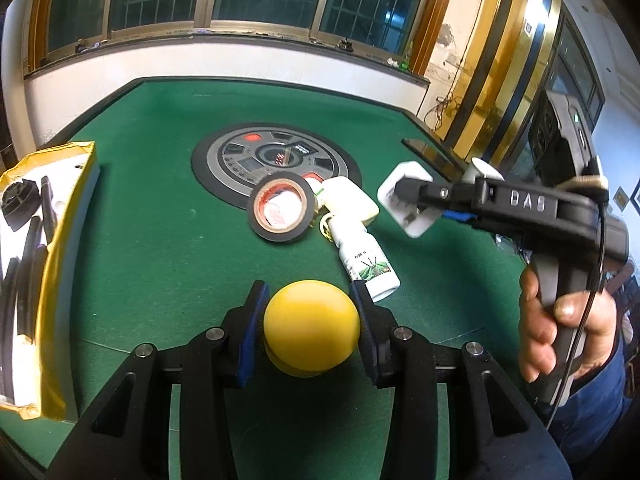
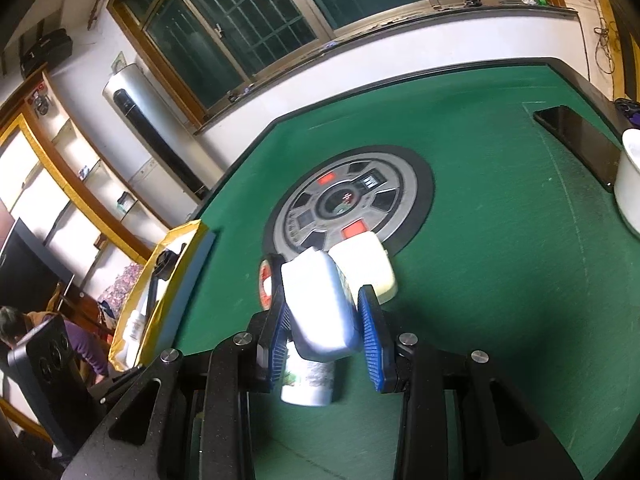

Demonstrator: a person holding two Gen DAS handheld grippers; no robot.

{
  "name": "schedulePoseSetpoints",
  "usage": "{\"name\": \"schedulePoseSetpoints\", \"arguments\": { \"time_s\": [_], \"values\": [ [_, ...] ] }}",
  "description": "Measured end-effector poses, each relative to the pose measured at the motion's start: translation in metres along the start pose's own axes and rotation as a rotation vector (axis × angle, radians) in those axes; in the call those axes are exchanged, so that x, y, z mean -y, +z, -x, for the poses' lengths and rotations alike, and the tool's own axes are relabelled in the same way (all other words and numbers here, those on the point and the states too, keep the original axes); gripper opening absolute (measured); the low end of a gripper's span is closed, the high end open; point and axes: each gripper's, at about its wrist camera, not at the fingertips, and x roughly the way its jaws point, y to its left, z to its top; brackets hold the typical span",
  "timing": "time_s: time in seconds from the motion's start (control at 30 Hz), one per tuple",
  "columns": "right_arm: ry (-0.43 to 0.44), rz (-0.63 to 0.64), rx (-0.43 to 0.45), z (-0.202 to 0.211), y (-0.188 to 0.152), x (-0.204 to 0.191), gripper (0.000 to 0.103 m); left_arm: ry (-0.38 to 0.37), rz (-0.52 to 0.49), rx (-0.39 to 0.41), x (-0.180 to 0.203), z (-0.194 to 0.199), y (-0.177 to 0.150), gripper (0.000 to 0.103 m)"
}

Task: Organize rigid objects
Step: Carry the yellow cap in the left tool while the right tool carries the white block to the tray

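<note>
Carry both loads level toward the yellow-edged box (image 1: 60, 216) at the tabletop's (image 1: 160, 208) left edge, and release only once each is low inside — the round one will roll if dropped. The left gripper (image 1: 310, 320) is clamped on a smooth yellow ball (image 1: 311, 326), above the felt; the right gripper (image 2: 326, 324) holds a white rounded block (image 2: 320, 304) lifted over the bottle (image 1: 366, 258) and tape roll (image 1: 280, 208) — glossy, hard, slippery-looking.

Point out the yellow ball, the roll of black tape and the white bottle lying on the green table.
yellow ball (image 1: 311, 326), left wrist view, middle of its rounded front.
roll of black tape (image 1: 280, 208), left wrist view, on its inner label.
white bottle (image 1: 366, 262), left wrist view, on its printed label.
</note>
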Motion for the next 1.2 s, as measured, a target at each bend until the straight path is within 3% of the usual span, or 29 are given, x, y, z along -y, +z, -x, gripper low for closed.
{"name": "schedulePoseSetpoints", "arguments": {
  "time_s": [0.43, 0.8, 1.0, 1.2],
  "values": [
    [0.077, 0.021, -0.028, -0.012, -0.03, -0.047, 0.03, 0.007, 0.071, 0.074, -0.039, 0.035, -0.004, 0.039],
    [0.179, 0.128, -0.116, -0.046, -0.039, -0.121, 0.03, 0.099, 0.188, 0.175, -0.11, 0.083, -0.007, 0.039],
    [0.223, 0.207, -0.142, -0.066, -0.036, -0.172, 0.03, 0.157, 0.302, 0.166, -0.165, 0.089, -0.027, 0.039],
    [0.248, 0.268, -0.177, -0.096, -0.029, -0.219, 0.03, 0.156, 0.327, 0.136, -0.187, 0.081, -0.038, 0.04]
  ]
}}
